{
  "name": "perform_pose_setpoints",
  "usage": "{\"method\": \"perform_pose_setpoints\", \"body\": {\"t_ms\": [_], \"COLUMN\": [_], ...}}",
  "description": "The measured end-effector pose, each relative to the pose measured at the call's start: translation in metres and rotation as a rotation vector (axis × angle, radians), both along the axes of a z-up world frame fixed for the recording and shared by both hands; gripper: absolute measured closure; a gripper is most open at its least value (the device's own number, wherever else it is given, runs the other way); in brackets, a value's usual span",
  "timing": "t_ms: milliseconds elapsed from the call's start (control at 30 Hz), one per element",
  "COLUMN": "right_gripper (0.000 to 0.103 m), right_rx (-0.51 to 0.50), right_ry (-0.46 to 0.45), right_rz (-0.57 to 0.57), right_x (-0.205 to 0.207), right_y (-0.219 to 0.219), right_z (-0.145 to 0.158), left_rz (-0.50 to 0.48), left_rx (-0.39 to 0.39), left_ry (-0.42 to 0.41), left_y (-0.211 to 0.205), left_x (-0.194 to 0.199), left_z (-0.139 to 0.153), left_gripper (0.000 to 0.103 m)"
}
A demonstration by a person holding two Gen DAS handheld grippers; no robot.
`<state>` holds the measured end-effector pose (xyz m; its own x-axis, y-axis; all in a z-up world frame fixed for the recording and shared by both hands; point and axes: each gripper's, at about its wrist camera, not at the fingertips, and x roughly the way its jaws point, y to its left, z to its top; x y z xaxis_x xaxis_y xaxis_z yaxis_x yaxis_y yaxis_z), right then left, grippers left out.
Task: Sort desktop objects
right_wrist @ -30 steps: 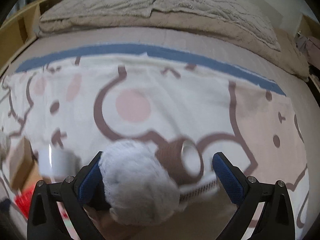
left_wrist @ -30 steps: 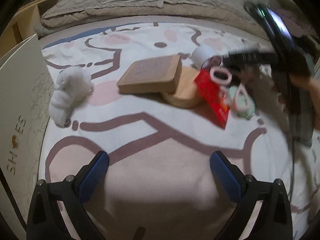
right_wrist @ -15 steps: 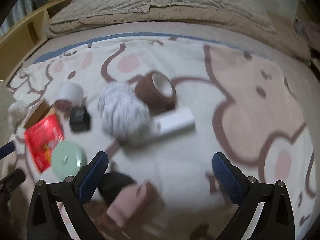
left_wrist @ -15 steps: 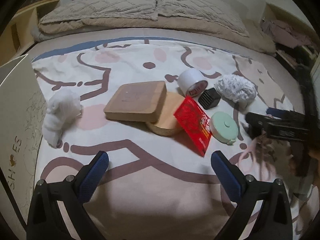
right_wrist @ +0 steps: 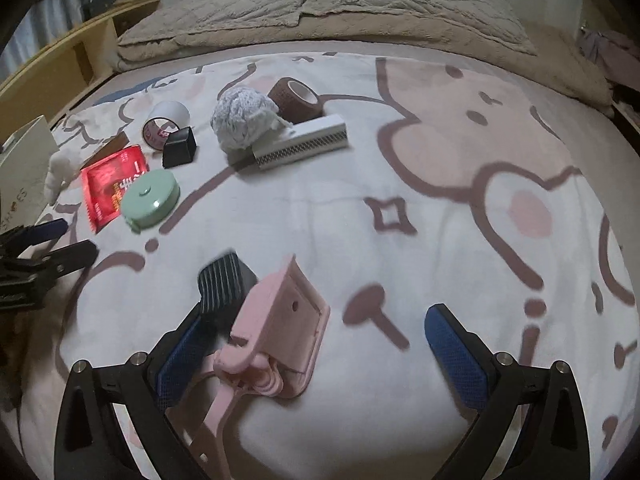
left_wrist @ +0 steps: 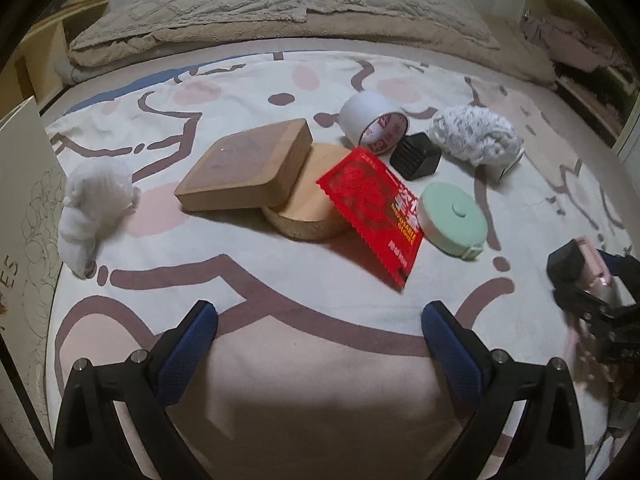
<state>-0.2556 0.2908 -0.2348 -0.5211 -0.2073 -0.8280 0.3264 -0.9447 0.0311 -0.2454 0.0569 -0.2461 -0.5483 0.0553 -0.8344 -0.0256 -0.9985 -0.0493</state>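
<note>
In the left wrist view my left gripper (left_wrist: 318,320) hangs open over bare blanket. Beyond it lie a wooden box (left_wrist: 248,164) leaning on a round wooden disc (left_wrist: 308,208), a red packet (left_wrist: 372,208), a mint round case (left_wrist: 454,220), a white tape roll (left_wrist: 374,128), a black cube (left_wrist: 416,156), a fluffy grey-white ball (left_wrist: 476,136) and a white cloth (left_wrist: 96,208). My right gripper (right_wrist: 316,324) is open; a pink clamp-like holder (right_wrist: 280,328) and a black ribbed piece (right_wrist: 224,284) lie by its left finger. A brown tape roll (right_wrist: 298,98) and a white bar (right_wrist: 304,144) sit farther off.
Everything rests on a bed blanket (right_wrist: 440,220) with a cartoon print. A white shoe box (left_wrist: 24,208) stands at the left edge. Pillows (left_wrist: 280,4) line the far side. The right gripper's body shows at the right edge (left_wrist: 592,292) of the left wrist view.
The right gripper has drawn back from the fluffy ball toward the near right of the blanket; the pink holder and black piece now lie beside its left finger. The left view shifted slightly closer.
</note>
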Motion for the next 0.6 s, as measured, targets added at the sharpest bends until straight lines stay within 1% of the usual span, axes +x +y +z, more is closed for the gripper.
{"method": "perform_pose_setpoints", "body": {"t_ms": [133, 200, 300, 400, 500, 600], "right_gripper": [0.000, 0.000, 0.000, 0.000, 0.000, 0.000], "right_rx": [-0.011, -0.021, -0.028, -0.027, -0.025, -0.021], "right_ry": [0.011, 0.015, 0.013, 0.016, 0.019, 0.022], "right_rz": [-0.014, -0.025, -0.025, -0.032, -0.049, -0.067], "right_x": [0.015, 0.024, 0.034, 0.046, 0.054, 0.064], "right_y": [0.011, 0.015, 0.022, 0.029, 0.030, 0.032], "right_z": [0.001, 0.001, 0.001, 0.000, 0.000, -0.001], "left_rz": [0.000, -0.011, -0.088, -0.167, -0.210, -0.245], "left_rx": [-0.004, 0.007, 0.042, 0.088, 0.124, 0.129], "left_ry": [-0.006, 0.018, 0.058, 0.074, 0.101, 0.099], "left_y": [0.000, 0.002, 0.015, 0.031, 0.047, 0.062], "left_x": [0.001, 0.004, 0.009, 0.010, 0.011, 0.007], "left_z": [0.000, 0.004, 0.016, 0.030, 0.041, 0.045], "left_gripper": [0.000, 0.001, 0.002, 0.002, 0.004, 0.008]}}
